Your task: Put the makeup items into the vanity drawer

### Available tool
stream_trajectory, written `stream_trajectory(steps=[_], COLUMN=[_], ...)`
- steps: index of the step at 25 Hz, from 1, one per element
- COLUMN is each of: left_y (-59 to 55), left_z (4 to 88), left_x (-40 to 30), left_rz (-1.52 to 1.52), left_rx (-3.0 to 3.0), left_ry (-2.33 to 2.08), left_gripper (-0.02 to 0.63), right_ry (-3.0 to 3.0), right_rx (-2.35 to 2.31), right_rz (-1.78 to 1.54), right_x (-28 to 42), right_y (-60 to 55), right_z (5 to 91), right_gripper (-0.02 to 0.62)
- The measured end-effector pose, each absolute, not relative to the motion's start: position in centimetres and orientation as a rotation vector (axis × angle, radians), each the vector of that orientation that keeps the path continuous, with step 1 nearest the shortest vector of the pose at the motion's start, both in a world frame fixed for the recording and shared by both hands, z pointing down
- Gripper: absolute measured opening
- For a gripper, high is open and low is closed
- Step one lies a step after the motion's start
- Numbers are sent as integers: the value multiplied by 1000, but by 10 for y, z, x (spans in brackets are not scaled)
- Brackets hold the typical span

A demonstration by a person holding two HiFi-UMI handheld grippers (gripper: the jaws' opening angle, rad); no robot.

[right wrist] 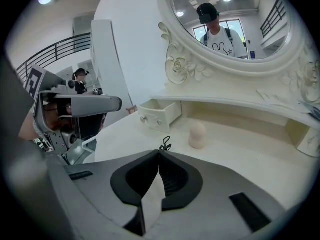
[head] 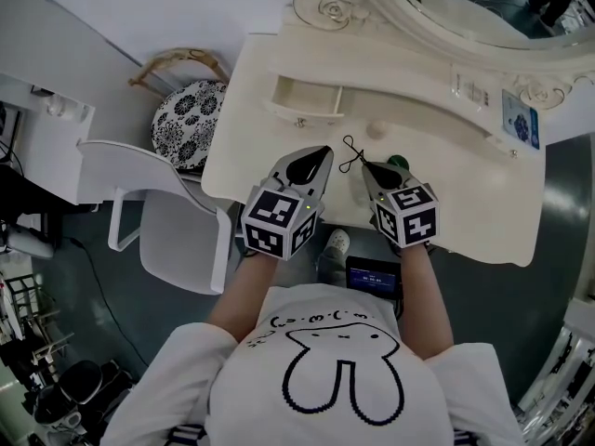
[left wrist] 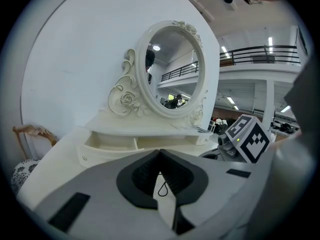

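While the vanity drawer (head: 307,100) stands open, the beige makeup sponge (head: 376,130) lies outside it on the worktop (head: 465,193); right tongs (head: 363,163) are clamped on a thin black wire item (head: 350,152), left tongs (head: 326,149) closed together, just beside

My vanity drawer (head: 307,110) stands pulled open at the upper centre, cream with small knobs. A beige egg-shaped makeup sponge (head: 378,130) stands upright on the tabletop just right of it. Below, a thin black wire loop (head: 350,152) is pinched at the tip of my right tongs (head: 364,165).
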State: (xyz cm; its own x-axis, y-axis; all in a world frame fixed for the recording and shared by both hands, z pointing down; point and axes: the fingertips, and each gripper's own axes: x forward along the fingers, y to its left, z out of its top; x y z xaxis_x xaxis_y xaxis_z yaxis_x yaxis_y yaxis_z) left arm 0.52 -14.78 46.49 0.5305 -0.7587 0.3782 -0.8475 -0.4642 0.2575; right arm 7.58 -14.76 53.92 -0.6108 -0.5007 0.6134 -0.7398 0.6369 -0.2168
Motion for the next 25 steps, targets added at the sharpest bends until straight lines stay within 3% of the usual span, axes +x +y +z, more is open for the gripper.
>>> stream_trajectory(steps=[25], left_y=[-184], left_z=[420], left_x=[-47], left_rz=[231], left_rx=[2422], left_ry=[-1358], left_gripper=[8], right_ry=[-2483], right_rx=[927], right_rz=[548], right_x=[22], right_y=[-186], right_z=[452], right_gripper=[-6])
